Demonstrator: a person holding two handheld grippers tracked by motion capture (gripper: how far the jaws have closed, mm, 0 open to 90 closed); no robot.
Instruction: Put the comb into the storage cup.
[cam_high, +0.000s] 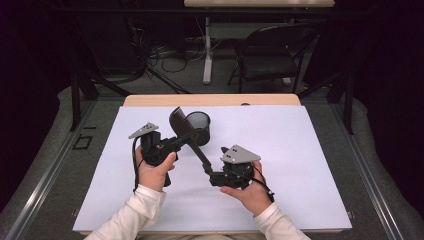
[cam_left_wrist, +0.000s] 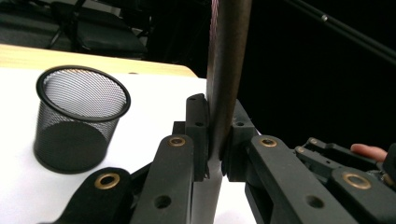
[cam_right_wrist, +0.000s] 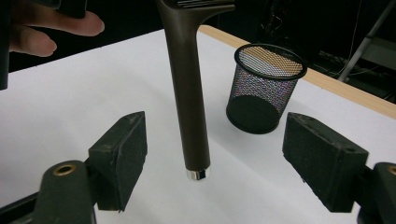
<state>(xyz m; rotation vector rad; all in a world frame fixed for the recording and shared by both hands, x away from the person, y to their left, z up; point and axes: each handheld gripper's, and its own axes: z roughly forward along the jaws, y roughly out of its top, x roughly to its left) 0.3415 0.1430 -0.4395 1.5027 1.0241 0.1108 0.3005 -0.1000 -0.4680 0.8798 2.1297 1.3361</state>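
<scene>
Your left gripper (cam_high: 175, 141) is clamped tight, jaws nearly together, angled toward the right one. Your right gripper (cam_high: 212, 178) sits lower with jaws spread wide, pads touching nothing. Both forearms come in from below, hands (cam_high: 155, 167) wrapped round the bodies.

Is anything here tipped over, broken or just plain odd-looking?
Nothing looks spilled or broken. The black mesh cup stands upright on the white sheet. The one unusual sight is the brown comb, held off the table, tilted, clamped by the left gripper, its handle end hanging free between the open pads of the right gripper.
</scene>
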